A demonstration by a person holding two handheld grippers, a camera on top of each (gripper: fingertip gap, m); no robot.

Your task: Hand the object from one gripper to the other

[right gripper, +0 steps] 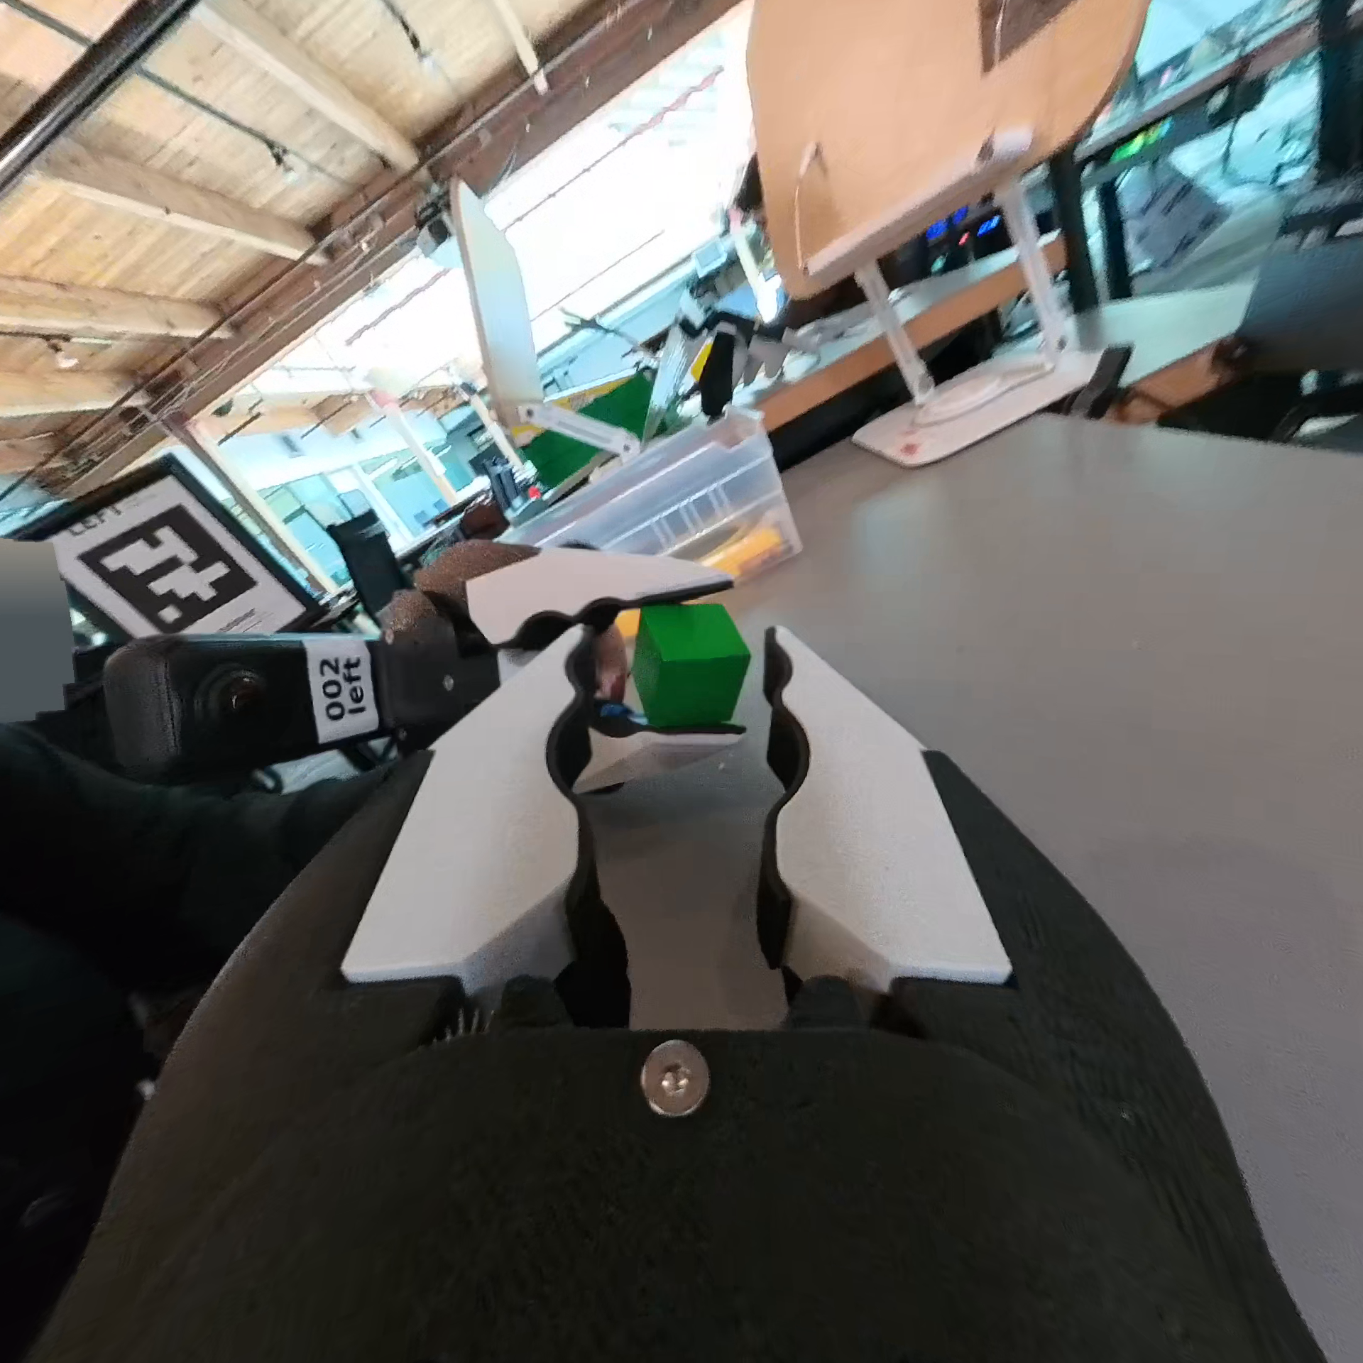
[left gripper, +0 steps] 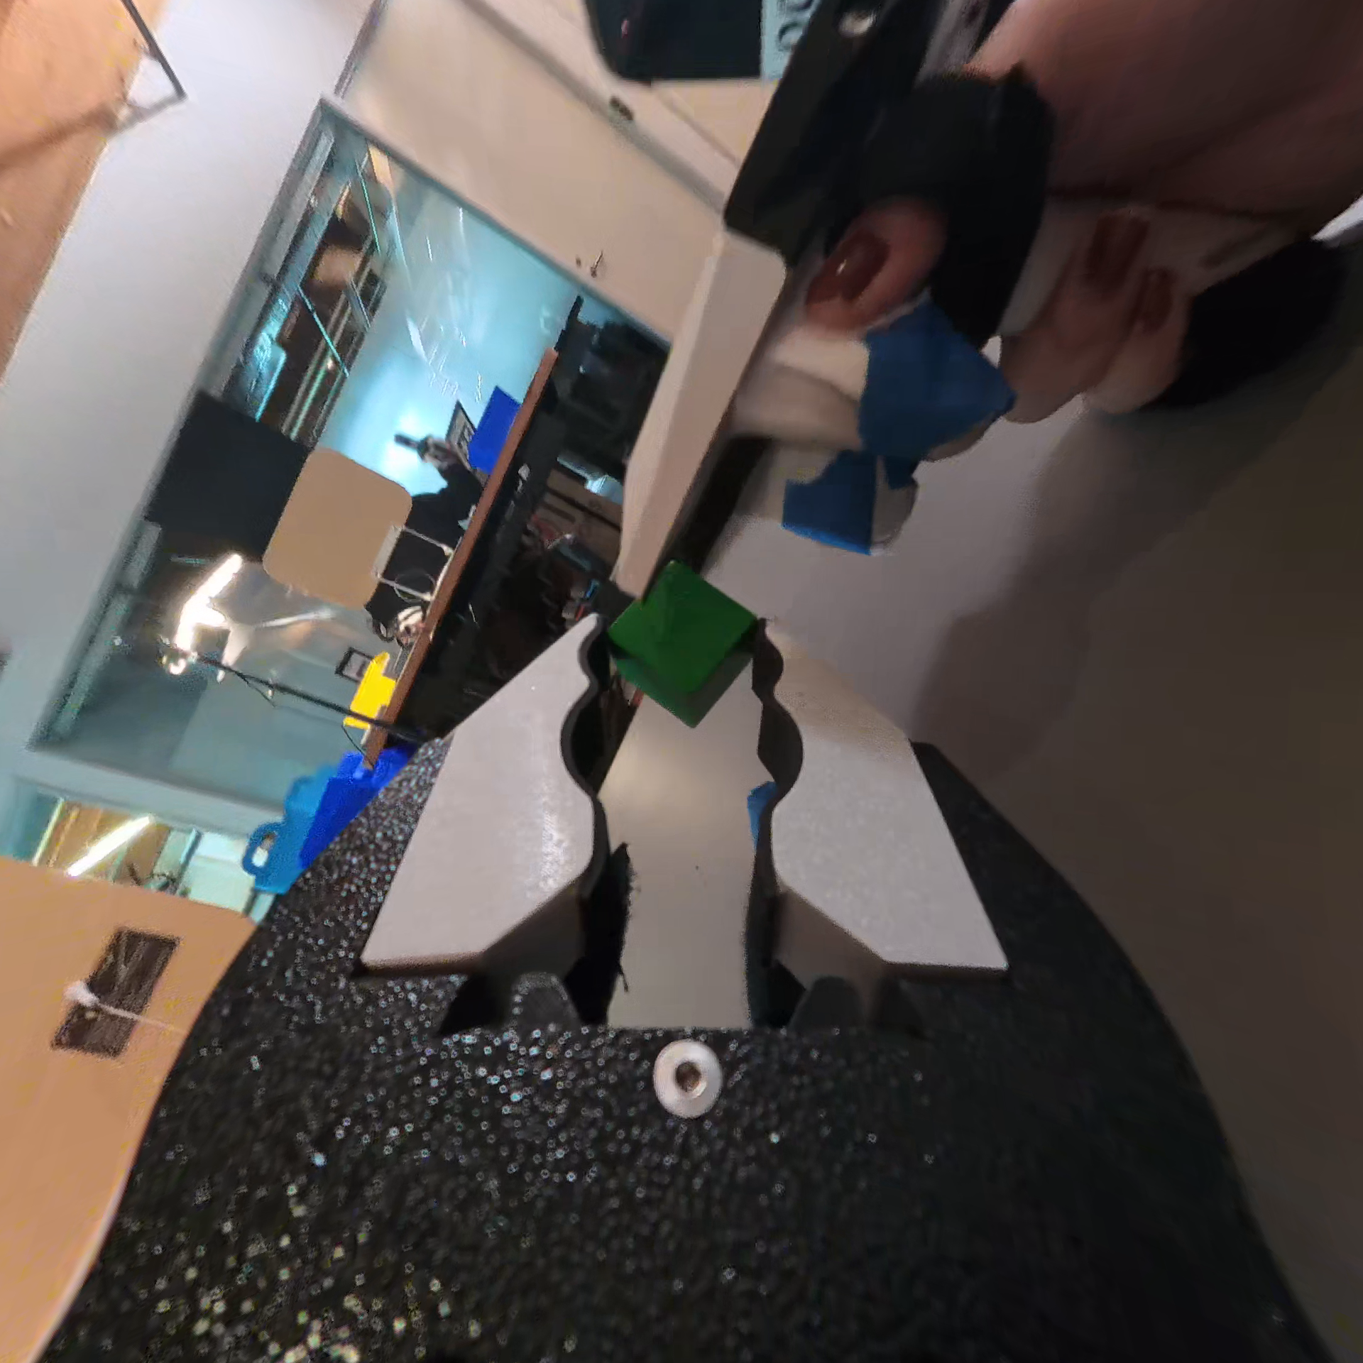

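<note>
The left gripper (right gripper: 667,664) clamps a green cube (right gripper: 689,675) top and bottom above the desk (right gripper: 1069,590). The right gripper (right gripper: 675,649), spread wide, straddles it. Rigid, light, probably slick: pinch the free faces at three and nine o'clock.

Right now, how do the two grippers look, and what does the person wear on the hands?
Both the left gripper and the right gripper have pale grey-white fingers with wavy black inner pads, on a black speckled body with one silver screw. The left one carries a black camera, a white label and a square black-and-white marker. Blue tape wraps the right one. The left hand wears a black glove.
</note>
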